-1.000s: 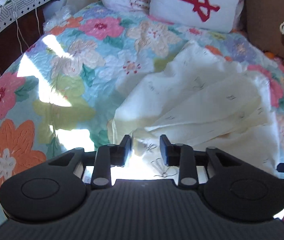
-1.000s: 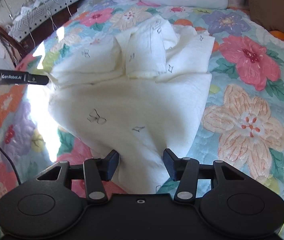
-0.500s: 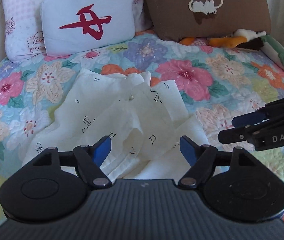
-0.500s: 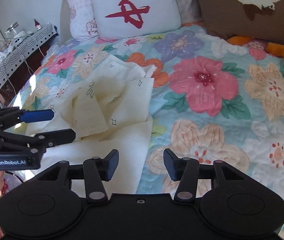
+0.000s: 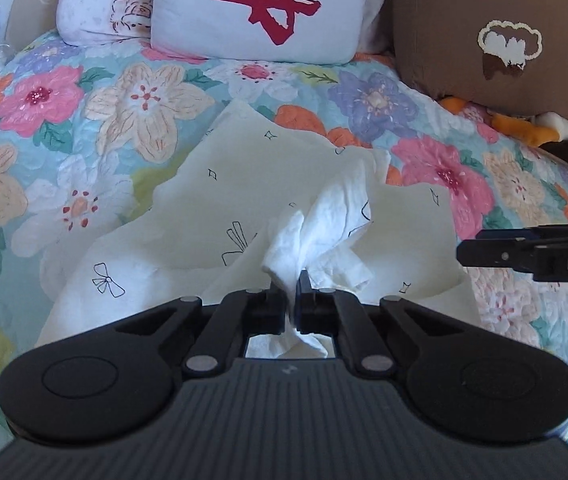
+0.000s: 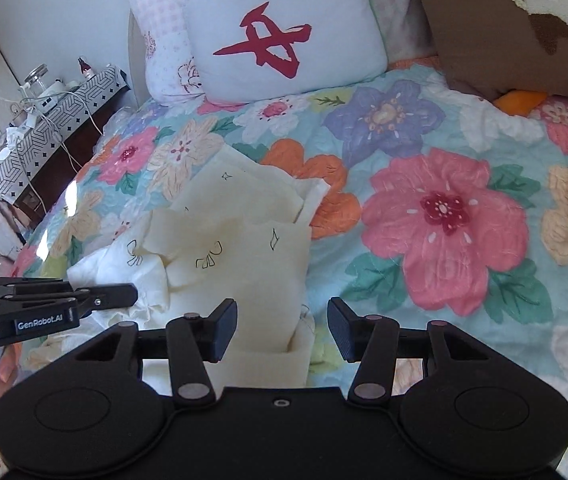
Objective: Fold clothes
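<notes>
My left tool (image 5: 291, 294) just clamped a bunch of the garment (image 5: 212, 200) — the fold can start; right tool (image 6: 283, 326) gapes, empty.

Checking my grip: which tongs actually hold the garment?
The left tongs, shut on a bunched fold of the cream garment; the right tongs are open, gripping nothing.

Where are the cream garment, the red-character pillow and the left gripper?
cream garment (image 6: 240, 240): right wrist view, flat panel by the bow print.
red-character pillow (image 5: 260, 4): left wrist view, on the red mark.
left gripper (image 5: 291, 294): left wrist view, between fingertips pinching the cloth.
</notes>
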The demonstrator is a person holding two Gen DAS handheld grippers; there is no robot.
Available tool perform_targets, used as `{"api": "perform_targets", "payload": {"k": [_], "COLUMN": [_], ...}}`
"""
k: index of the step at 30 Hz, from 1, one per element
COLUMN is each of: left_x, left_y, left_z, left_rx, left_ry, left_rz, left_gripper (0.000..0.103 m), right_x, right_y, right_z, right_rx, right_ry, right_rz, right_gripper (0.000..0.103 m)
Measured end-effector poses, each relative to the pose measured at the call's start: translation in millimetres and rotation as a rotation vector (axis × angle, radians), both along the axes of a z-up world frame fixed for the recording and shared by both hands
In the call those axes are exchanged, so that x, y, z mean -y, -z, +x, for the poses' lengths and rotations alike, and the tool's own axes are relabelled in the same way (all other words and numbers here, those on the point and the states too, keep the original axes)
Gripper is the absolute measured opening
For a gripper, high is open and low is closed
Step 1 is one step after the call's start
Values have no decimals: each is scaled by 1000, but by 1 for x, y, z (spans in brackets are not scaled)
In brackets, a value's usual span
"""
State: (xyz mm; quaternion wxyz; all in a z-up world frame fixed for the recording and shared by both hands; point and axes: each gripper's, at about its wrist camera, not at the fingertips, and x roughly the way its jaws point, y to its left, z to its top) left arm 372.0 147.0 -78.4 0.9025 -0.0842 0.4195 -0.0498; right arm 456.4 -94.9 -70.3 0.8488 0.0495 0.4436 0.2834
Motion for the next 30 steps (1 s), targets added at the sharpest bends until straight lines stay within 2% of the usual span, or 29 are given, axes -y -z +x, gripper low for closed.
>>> {"api": "perform_targets", "payload": {"k": [3,5,6,9,12,15,17,18,22,25,27,30], "left_x": [-2,-3,-4,-7,-15,-32,-45,-51,-82,-90,-87,-72], "left_y": [-7,-14,-18,-31,-38,-34,-25,-20,-15,-25,-31,-32], "left_z": [2,5,7,13,21,30,37,41,36,15,-1,-23], "left_rx": [35,75,96,164,196,178,137,112,57,76,82,68], "left_ry": [15,28,34,44,8,-43,-94,-126,-229,-231,-204,-122], "left_rz": [25,62,80,145,201,181,161,158,60,39,57,79], "left_gripper": [3,2,2,2,2,2,3,6,14,28,55,66], "right_x": [-13,-18,-18,-12,-9,-11,-13,-14,-16,-14,-16,-26], "right_y": [14,20,18,7,-2,2,5,7,5,-1,-5,-7], "right_z": [15,20,21,22,21,27,30,31,22,5,-7,-20], "right_rx": [-19,1,23,110,179,168,153,147,149,146,153,153], "right_ry": [-23,-38,-33,4,22,7,4,17,69,35,-7,-70], "right_rz": [10,26,46,100,113,120,117,96,-15,-20,-20,-35], "right_gripper": [54,10,5,5,5,5,10,18,28,30,34,37]}}
